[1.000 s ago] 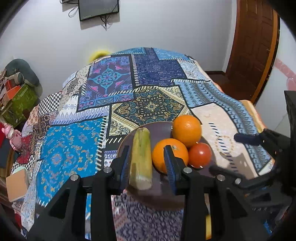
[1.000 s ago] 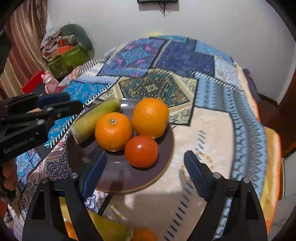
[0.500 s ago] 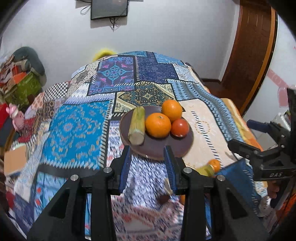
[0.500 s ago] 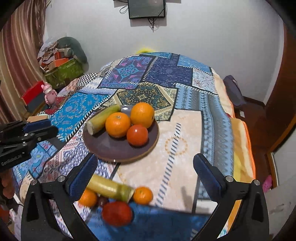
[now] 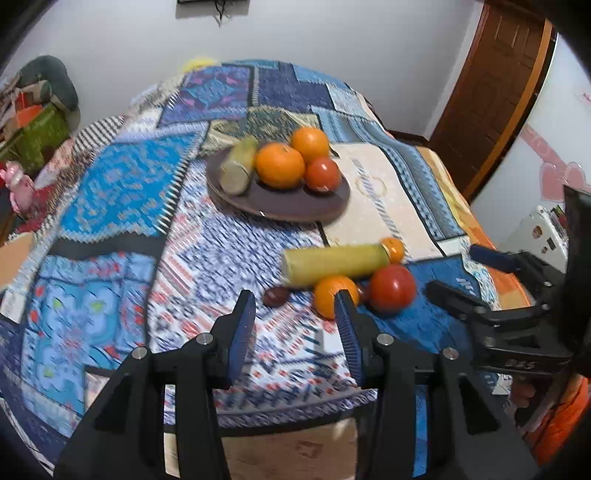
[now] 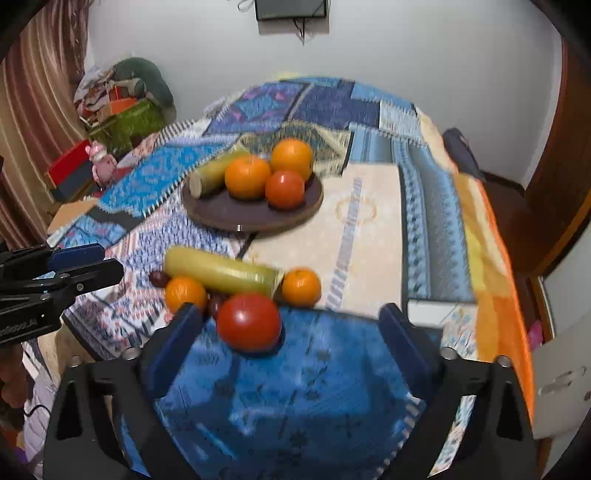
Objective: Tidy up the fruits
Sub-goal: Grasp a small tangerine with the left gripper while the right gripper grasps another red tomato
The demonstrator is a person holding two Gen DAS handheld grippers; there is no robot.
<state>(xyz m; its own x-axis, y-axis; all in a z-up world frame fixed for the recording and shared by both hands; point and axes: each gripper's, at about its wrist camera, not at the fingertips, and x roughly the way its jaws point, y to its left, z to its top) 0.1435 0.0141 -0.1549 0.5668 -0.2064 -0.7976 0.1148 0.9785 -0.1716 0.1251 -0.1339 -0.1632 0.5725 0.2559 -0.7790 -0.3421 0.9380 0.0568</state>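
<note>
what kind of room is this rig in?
Most likely a home bedroom: the fruit plate sits on a patchwork quilt over what looks like a bed, with a wooden door and a screen on the wall.

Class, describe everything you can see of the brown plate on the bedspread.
The brown plate is round, shallow and dark, with a slightly glossy look. It lies flat on the patchwork bedspread. It holds two oranges, a red tomato and a yellow-green cylindrical piece, grouped toward its far side. Neither gripper touches it.
</note>
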